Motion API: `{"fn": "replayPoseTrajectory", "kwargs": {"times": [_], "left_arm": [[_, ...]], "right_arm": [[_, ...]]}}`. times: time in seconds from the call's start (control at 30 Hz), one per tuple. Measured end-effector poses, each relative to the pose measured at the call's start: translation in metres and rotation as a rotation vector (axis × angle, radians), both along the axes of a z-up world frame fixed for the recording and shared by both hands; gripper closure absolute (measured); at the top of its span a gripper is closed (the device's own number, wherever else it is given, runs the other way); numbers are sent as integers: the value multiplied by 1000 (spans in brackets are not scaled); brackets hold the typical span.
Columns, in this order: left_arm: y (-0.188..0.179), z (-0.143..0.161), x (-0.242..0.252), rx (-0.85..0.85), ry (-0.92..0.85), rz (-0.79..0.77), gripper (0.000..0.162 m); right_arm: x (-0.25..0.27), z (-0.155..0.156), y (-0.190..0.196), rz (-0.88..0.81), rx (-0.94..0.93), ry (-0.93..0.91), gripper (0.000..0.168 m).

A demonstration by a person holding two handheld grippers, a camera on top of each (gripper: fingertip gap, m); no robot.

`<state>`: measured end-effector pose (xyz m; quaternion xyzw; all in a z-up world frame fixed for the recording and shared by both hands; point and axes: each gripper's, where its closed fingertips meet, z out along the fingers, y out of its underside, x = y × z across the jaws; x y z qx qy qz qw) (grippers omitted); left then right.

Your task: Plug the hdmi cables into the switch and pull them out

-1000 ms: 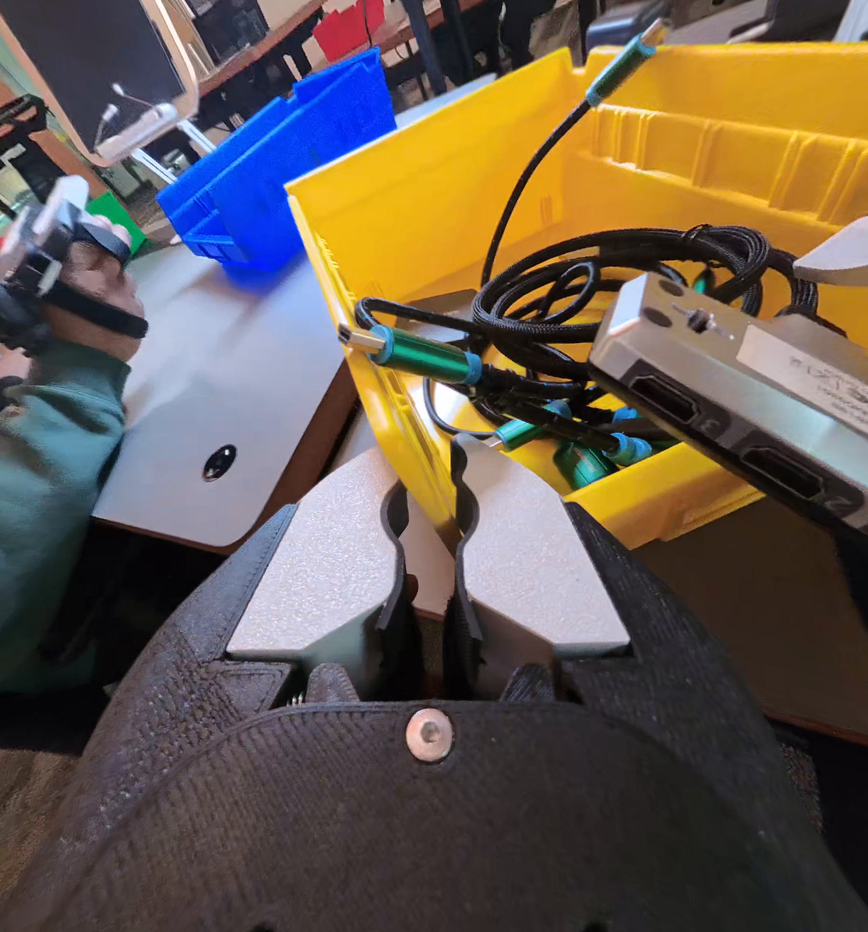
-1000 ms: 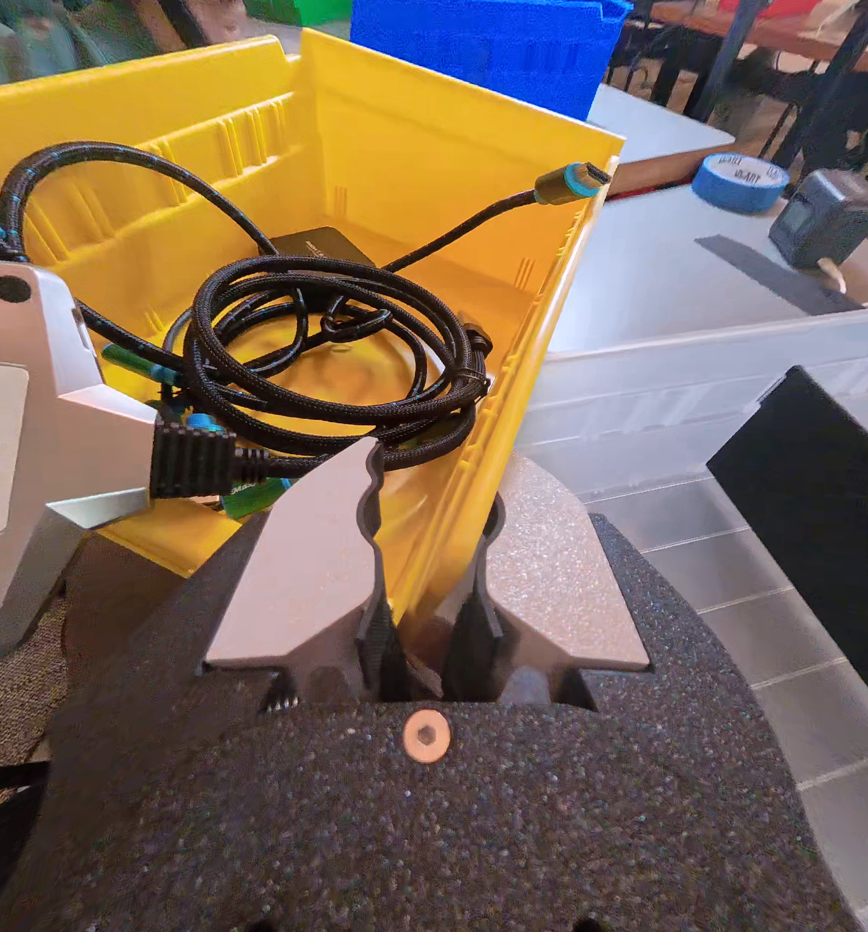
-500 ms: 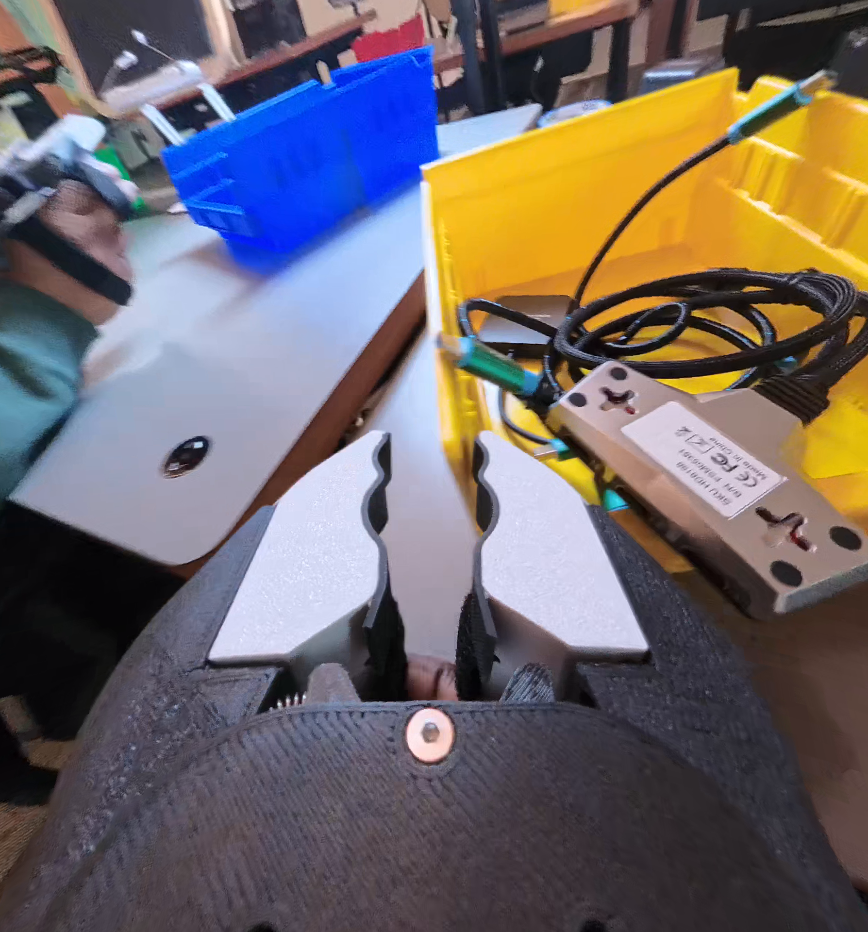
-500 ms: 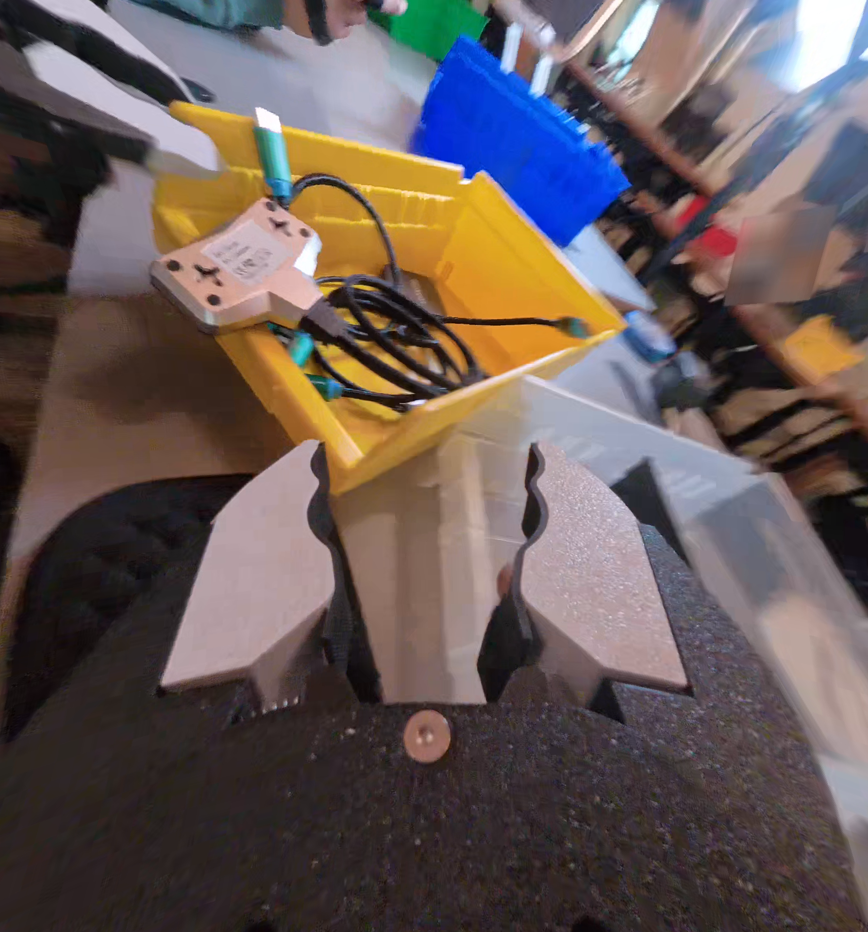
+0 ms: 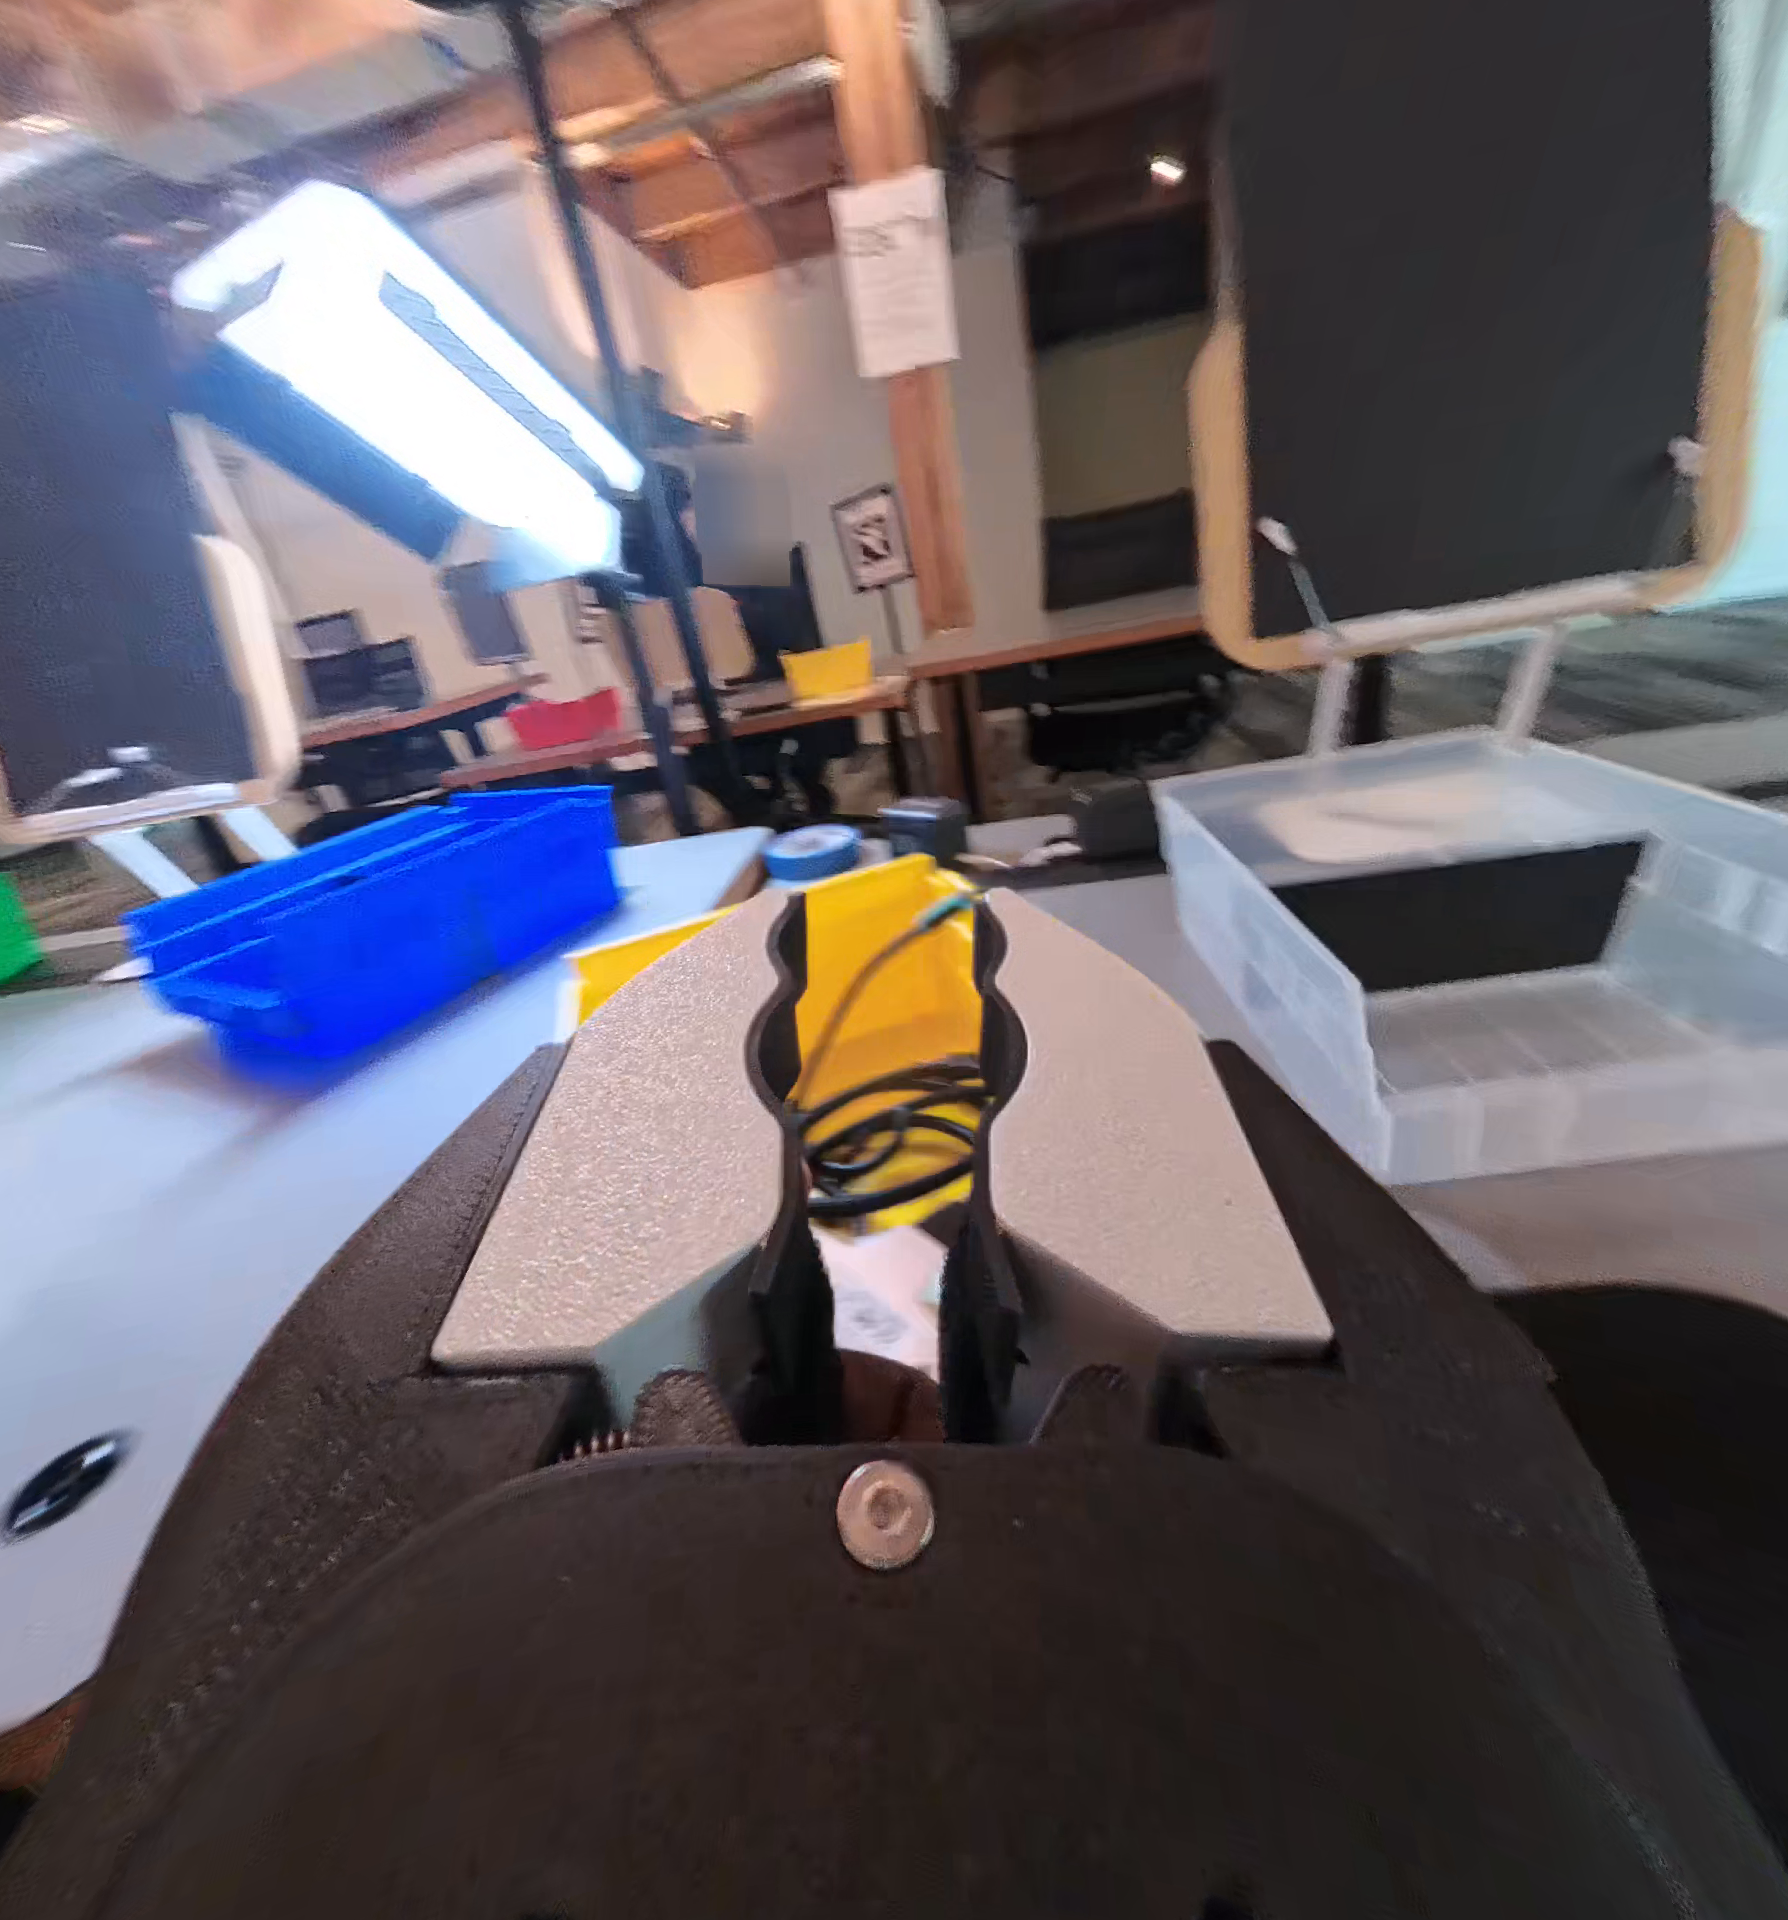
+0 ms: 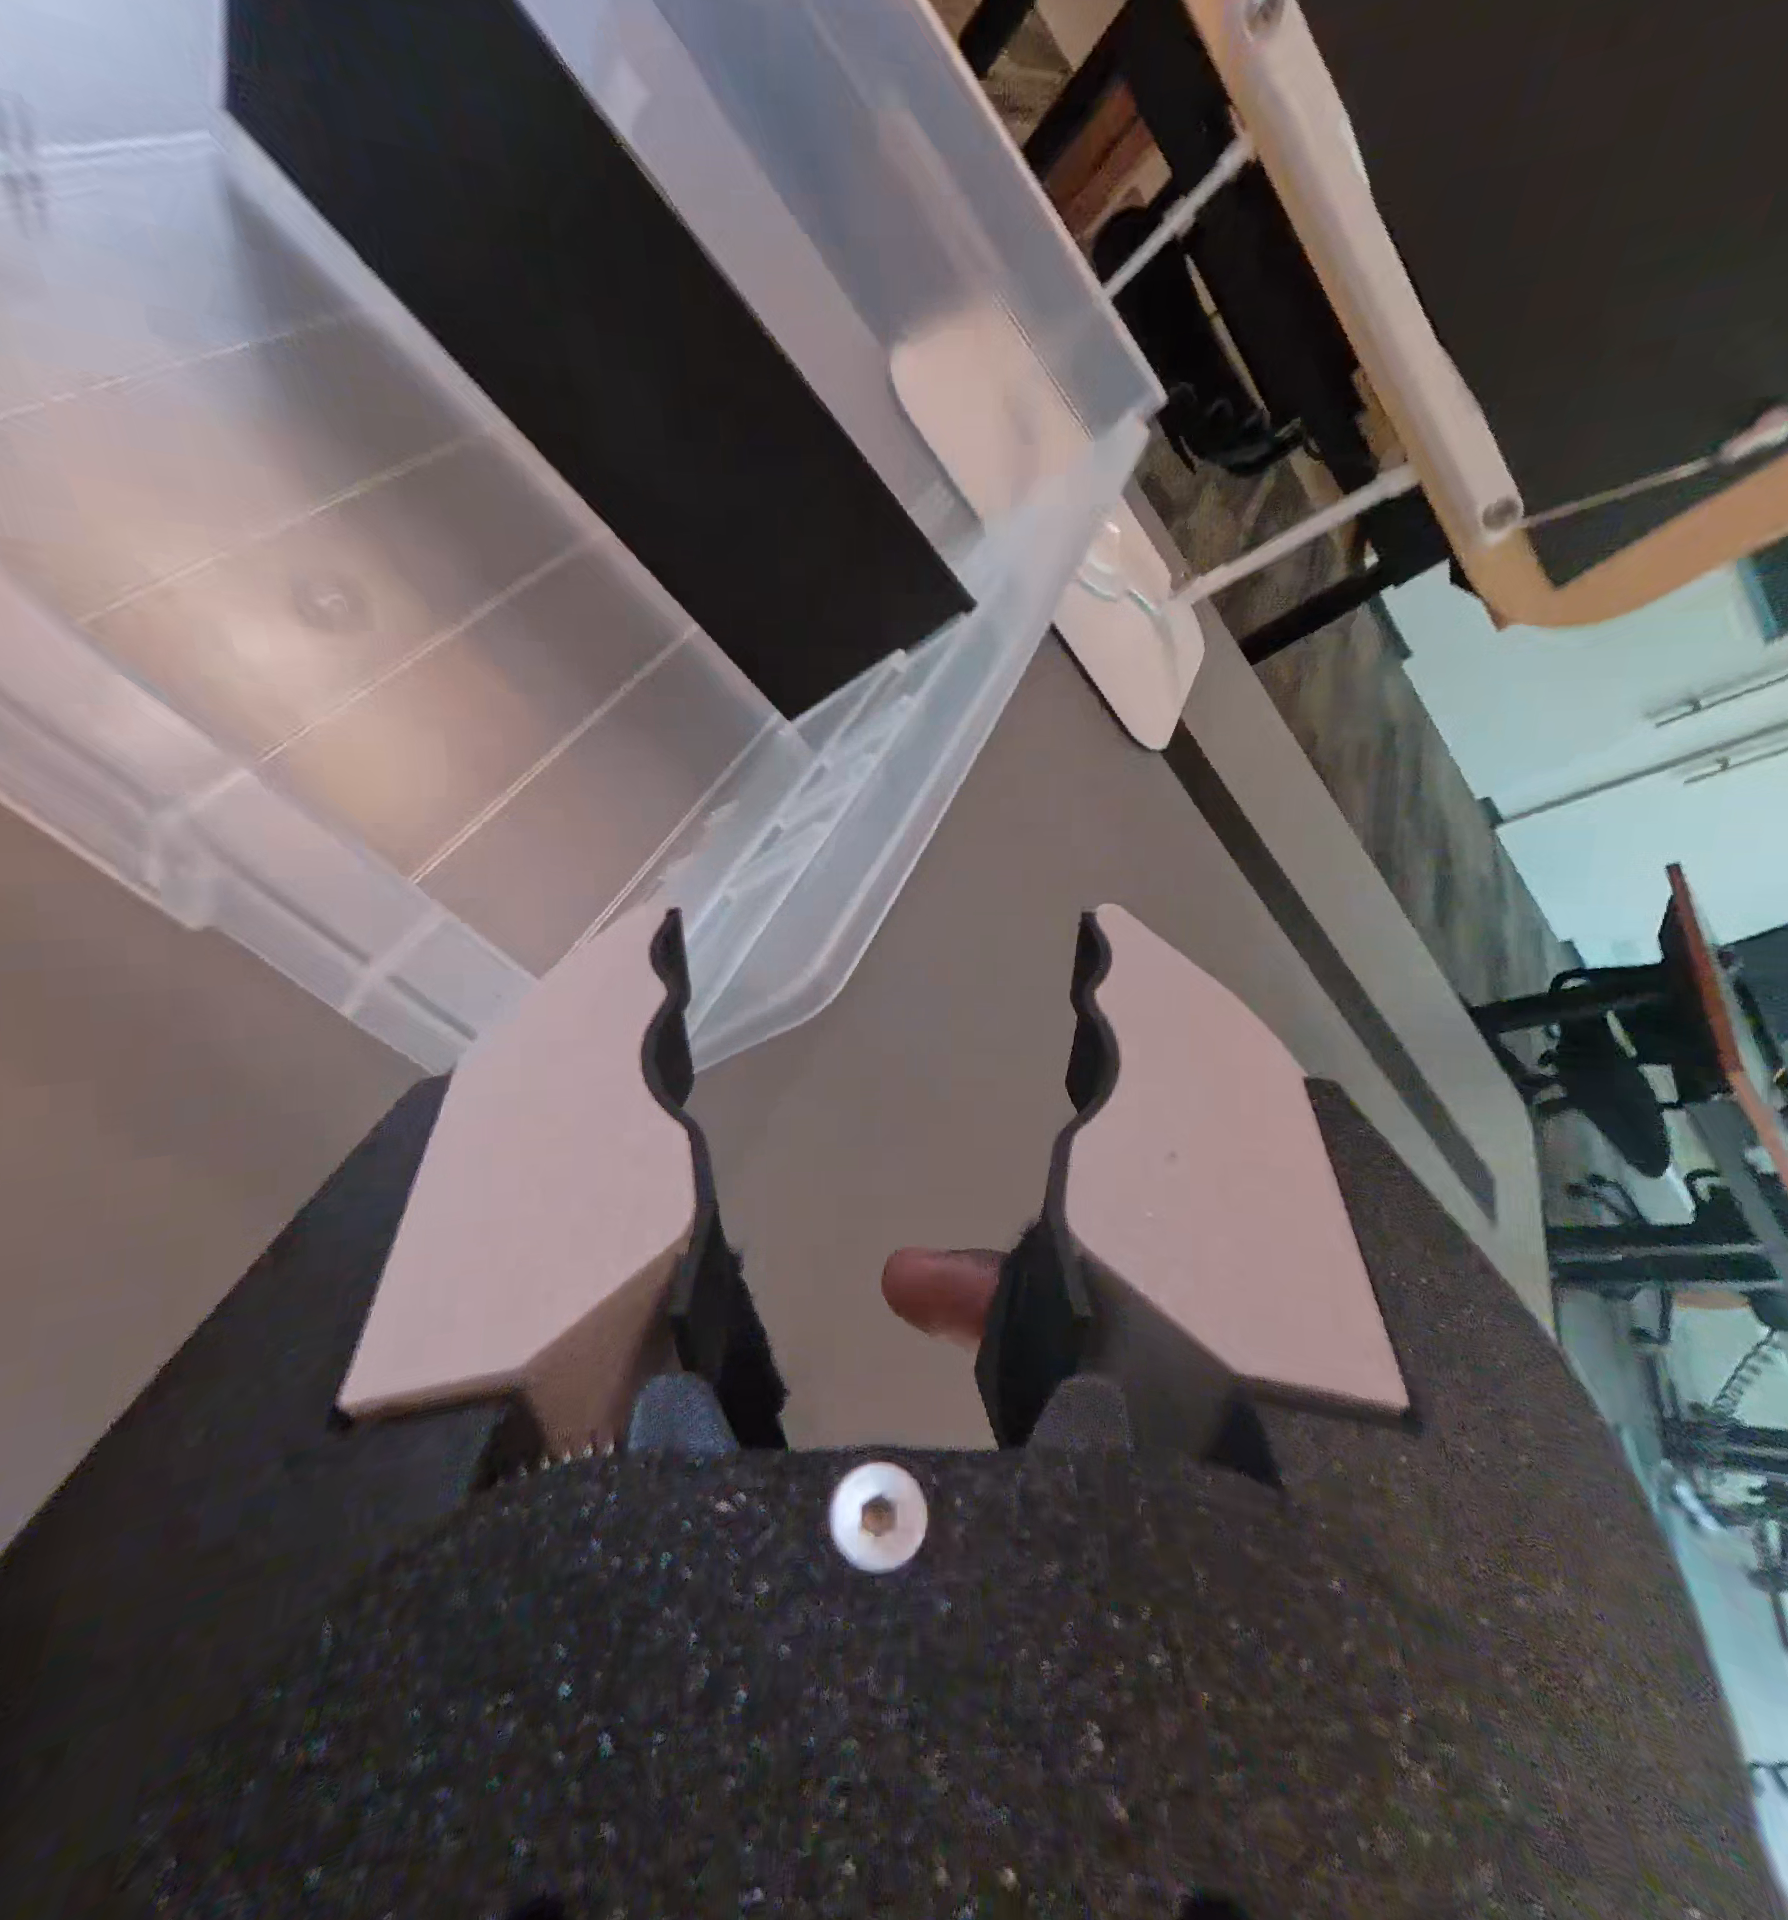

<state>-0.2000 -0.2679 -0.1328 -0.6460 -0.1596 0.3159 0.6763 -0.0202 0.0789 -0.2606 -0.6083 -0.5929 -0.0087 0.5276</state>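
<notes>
Looking past your left claw [image 5: 885, 1023], narrowly parted and empty, you see the yellow bin [image 5: 869, 997] with coiled black cables [image 5: 885, 1138] through the gap; the switch is mostly hidden, only a pale labelled patch [image 5: 885, 1283], blurred. Your right claw [image 6: 879, 1023] gapes wide and empty over bare table [image 6: 931, 1091], a clear tub [image 6: 454, 623] just ahead-left.

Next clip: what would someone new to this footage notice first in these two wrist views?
In the left wrist view, the bright yellow plastic bin of coiled black cables shows through the gap of the left gripper, with a blue plastic bin on the grey table to its left. The right wrist view is tilted, with a clear plastic tub filling its upper left beyond the open, empty right gripper.
</notes>
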Motion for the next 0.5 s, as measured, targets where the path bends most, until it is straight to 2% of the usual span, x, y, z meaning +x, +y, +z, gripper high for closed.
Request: {"fn": "replayPoseTrajectory", "kwargs": {"times": [0.03, 0.07, 0.13, 0.27, 0.4, 0.43, 0.47, 0.5], "left_arm": [[17, -9, 7, -37, -9, -42, 130], [34, -20, 13, -73, -25, -70, 128], [65, -47, 18, -156, -66, -97, 123], [109, -95, 21, -293, -152, -64, 109], [122, -126, 5, -426, -100, 62, 107], [127, -132, 6, -436, -107, 43, 110], [129, -136, 2, -429, -113, 55, 120], [126, -135, -5, -430, -95, 96, 137]], "right_arm": [[8, -2, 10, -25, -33, 26, 97], [14, -6, 16, -34, -87, 40, 107], [20, -19, 20, 10, -229, 46, 149], [56, -22, 52, -82, -349, 80, 154], [118, -22, 88, -238, -373, 107, 150], [137, -23, 95, -272, -377, 116, 150], [156, -23, 103, -303, -378, 123, 150], [176, -23, 110, -334, -378, 130, 149]]}}
